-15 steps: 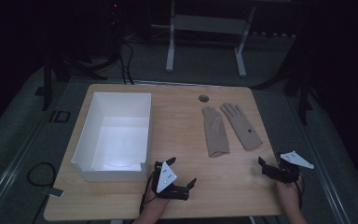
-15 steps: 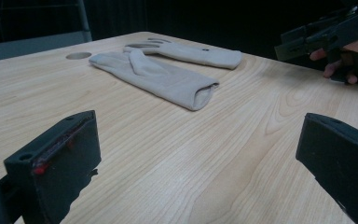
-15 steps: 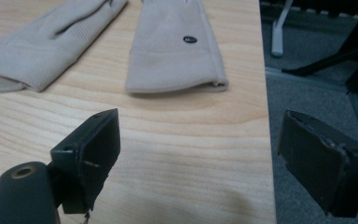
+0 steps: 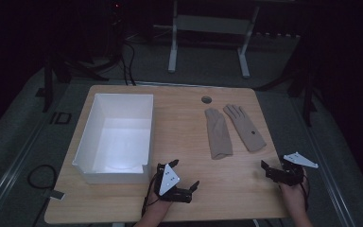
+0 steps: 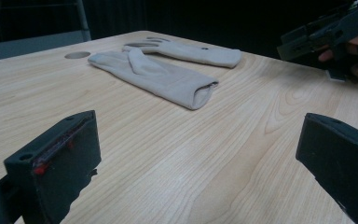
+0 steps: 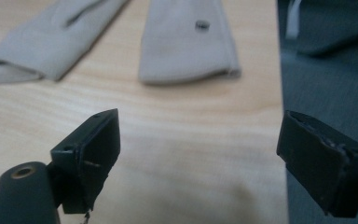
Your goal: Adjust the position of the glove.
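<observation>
Light wooden table (image 4: 189,142): rectangular top with a small round grommet hole (image 4: 206,100) near its far edge.

White open-topped rectangular box (image 4: 116,137): stands on the left half of the table, long axis running from near edge to far edge; interior bare. Position matches the earlier frame.

Beige fabric glove with a dark round stud (image 4: 244,126): lies flat right of centre, long axis slightly diagonal, fingers toward the far edge, cuff toward the near right. The stud sits near the cuff; no lettering can be read on it.

Plain beige fabric glove (image 4: 217,133): lies just beside the studded one, on its left, parallel in the main, fingers toward the grommet hole, open cuff toward the near edge. Both gloves lie as they did half a second before.

Left gripper (image 4: 184,182): black, with a grey three-cornered plate, held low over the near edge beside the box's near right corner; jaws spread wide with only bare wood between them. Little changed from the earlier frame.

Right gripper (image 4: 272,171): black, with a like plate, held at the near right corner of the table, near the studded glove's cuff; jaws parted wide, nothing between them. Pose much as before.

No brand or writing is legible on any item.
</observation>
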Demonstrator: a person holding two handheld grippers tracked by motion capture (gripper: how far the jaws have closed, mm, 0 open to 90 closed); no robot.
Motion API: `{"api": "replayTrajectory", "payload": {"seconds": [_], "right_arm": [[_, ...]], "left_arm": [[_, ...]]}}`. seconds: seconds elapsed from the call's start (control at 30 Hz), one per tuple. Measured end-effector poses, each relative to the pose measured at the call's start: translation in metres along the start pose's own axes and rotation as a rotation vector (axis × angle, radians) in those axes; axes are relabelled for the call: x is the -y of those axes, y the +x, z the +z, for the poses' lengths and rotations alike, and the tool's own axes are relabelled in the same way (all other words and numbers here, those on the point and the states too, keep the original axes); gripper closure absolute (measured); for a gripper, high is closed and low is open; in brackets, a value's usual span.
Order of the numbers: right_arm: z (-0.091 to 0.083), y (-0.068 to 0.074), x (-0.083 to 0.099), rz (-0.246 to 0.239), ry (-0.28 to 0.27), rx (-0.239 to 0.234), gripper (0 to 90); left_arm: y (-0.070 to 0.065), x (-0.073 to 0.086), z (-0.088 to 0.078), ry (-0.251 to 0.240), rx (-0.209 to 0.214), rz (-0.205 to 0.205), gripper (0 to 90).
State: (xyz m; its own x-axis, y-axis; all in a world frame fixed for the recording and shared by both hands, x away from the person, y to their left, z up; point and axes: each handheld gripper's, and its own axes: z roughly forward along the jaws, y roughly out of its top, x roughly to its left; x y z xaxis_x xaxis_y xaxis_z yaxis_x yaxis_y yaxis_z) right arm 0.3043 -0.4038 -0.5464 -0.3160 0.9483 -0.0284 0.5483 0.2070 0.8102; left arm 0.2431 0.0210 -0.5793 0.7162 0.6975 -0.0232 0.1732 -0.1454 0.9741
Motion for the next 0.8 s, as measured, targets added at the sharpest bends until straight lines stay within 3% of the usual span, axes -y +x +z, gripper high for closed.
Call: {"api": "replayTrajectory", "payload": {"seconds": [0.1, 0.27, 0.47, 0.5, 0.8], "right_arm": [[-0.003, 0.001, -0.005, 0.033, 0.013, -0.031, 13.7], [-0.014, 0.007, -0.019, 0.034, -0.002, -0.037, 12.6], [-0.023, 0.015, -0.04, -0.001, 0.016, -0.051, 10.6], [-0.028, 0.018, -0.051, 0.013, 0.007, -0.057, 10.7], [-0.033, 0.031, -0.084, -0.002, -0.064, -0.095, 10.3]], "left_arm": [[0.0, 0.0, 0.0, -0.001, 0.002, 0.001, 0.1], [-0.001, 0.0, 0.0, -0.002, 0.002, 0.009, 0.1], [0.002, 0.0, -0.001, -0.007, 0.007, -0.013, 0.1], [0.002, 0.0, -0.001, -0.004, 0.009, -0.012, 0.1], [-0.001, 0.0, 0.0, 0.0, 0.007, 0.001, 0.1]]}}
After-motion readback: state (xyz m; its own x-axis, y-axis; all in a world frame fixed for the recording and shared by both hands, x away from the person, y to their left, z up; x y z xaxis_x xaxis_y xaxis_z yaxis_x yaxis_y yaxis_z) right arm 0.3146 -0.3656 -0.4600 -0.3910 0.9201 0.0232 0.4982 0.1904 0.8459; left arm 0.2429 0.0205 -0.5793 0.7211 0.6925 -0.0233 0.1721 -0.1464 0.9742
